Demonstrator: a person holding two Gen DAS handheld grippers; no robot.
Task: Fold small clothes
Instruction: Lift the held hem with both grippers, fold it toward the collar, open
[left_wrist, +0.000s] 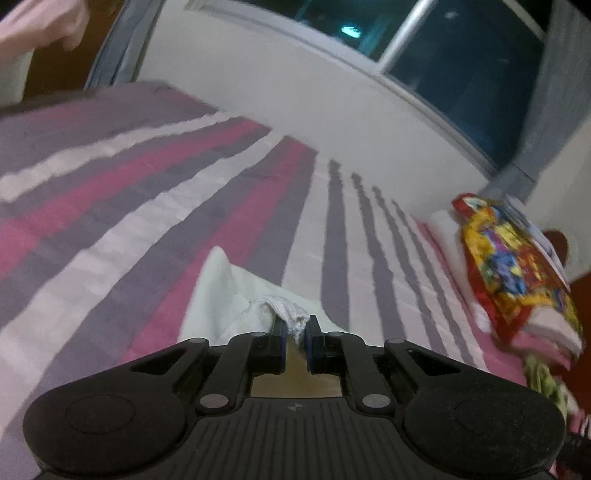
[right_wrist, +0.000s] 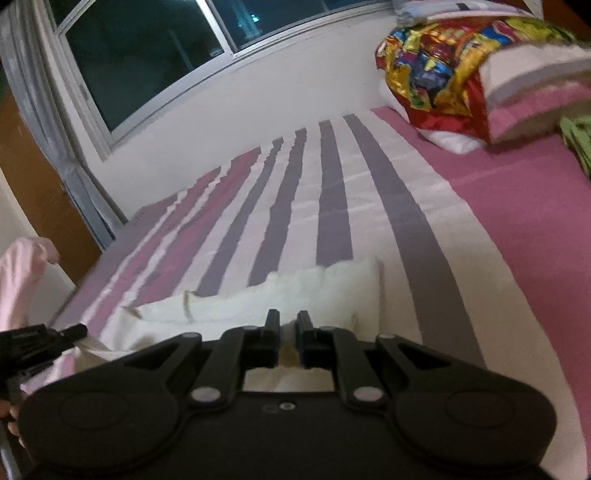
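Black gripper bodies filled the bottom of both views. Your left gripper (left_wrist: 295, 326) had its jaws nearly shut, pinching a bunched white hem of the small white garment (left_wrist: 229, 295). Your right gripper (right_wrist: 287, 325) was closed as well, w/ white cloth between its fingers, though how firm that hold was I couldn't tell. That garment lay across the striped bedsheet (right_wrist: 332, 206), near edge lifted btwn your two grippers, far edge still flat on the bed. Judging by that, you were mid-fold: both corners held, carrying the near edge over. Next move prob. called for keeping both corners level, laying them on the far edge, then letting go. No containers showed; only a colourful pillow (right_wrist: 436, 74) on pink bedding (right_wrist: 517, 221) at the far right.
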